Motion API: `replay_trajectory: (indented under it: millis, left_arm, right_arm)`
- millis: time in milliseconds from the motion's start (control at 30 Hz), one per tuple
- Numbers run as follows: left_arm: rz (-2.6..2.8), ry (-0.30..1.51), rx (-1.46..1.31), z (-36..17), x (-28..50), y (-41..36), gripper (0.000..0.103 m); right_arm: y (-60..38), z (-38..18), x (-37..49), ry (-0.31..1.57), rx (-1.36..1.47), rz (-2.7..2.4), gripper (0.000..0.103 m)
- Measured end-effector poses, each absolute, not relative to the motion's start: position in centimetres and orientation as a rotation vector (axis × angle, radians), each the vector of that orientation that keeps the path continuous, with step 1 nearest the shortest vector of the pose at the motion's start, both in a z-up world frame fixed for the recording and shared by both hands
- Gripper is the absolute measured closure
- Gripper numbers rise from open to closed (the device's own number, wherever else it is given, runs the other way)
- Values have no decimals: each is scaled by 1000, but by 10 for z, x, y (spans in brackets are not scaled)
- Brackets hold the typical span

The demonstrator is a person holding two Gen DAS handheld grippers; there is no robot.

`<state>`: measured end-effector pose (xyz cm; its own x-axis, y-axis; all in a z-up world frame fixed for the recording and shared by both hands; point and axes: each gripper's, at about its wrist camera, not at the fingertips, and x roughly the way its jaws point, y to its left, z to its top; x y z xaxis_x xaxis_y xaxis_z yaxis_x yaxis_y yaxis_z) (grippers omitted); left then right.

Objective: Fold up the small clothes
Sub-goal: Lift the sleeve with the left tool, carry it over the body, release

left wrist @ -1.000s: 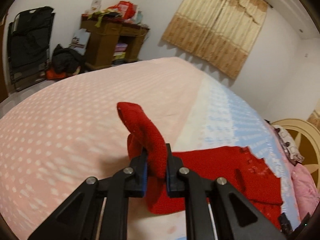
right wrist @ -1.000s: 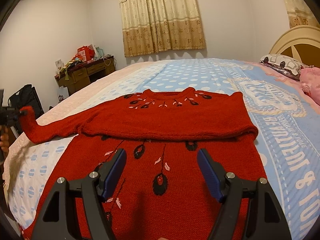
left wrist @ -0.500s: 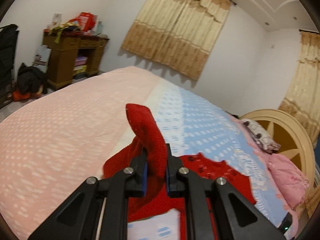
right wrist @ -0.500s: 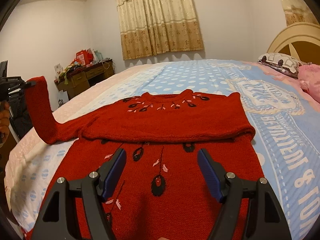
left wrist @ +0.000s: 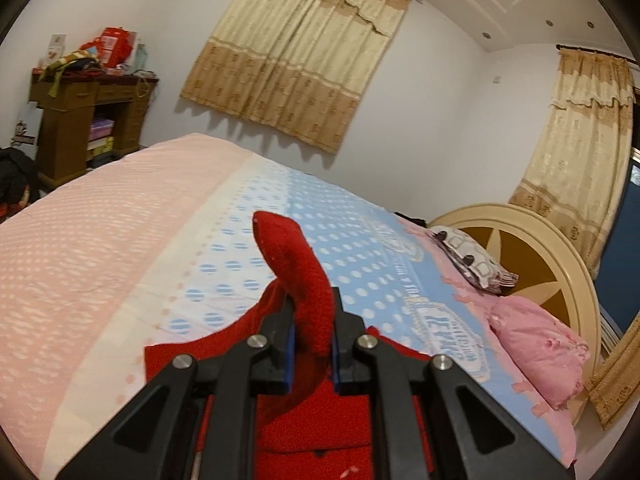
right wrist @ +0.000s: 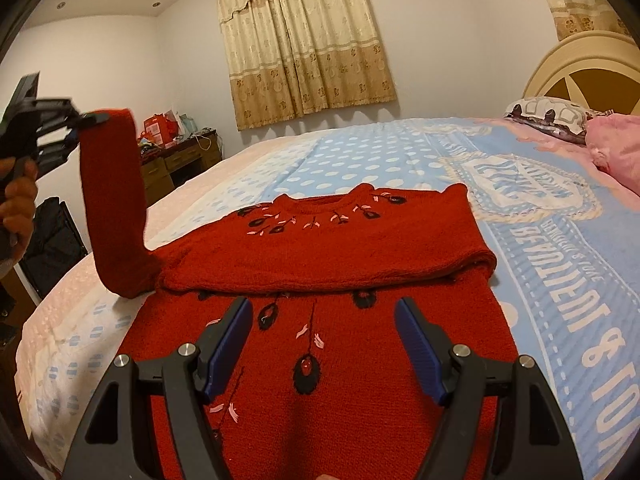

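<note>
Right wrist view shows a red knitted sweater with black and pink flower embroidery (right wrist: 320, 312) lying flat on the bed's blue polka-dot cover (right wrist: 360, 160), its collar toward the far side and its upper part already doubled over into a band across the chest. At the left edge, the left hand-held gripper (right wrist: 86, 120) is clamped on the cuff of the red knitted sleeve (right wrist: 112, 200), which hangs from it in a steep column down to the shoulder. The left wrist view confirms that grip: the sleeve end (left wrist: 300, 272) stands pinched between the nearly closed blue pads. The right hand-held gripper (right wrist: 323, 340) hovers over the sweater's lower front with its jaws wide apart and nothing between them.

The step in hand looks like folding the left sleeve inward. Next, the cuff probably needs carrying rightward across the chest and laying flat before release, with the free gripper able to pin the body.

Printed lettering on the bed cover at the right appears upside down and reads roughly "BEAUTIFUL"; the rest is unclear.
</note>
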<state>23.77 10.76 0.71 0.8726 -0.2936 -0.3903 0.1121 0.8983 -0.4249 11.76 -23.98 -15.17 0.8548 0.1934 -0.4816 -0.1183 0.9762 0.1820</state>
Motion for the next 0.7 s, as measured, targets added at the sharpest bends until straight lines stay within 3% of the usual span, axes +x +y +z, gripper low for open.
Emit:
replay_trajectory:
  millis: [700]
  left_arm:
    - [-342, 535, -321, 1, 279, -8, 90]
  right_arm:
    - [-260, -156, 122, 563, 236, 100, 29]
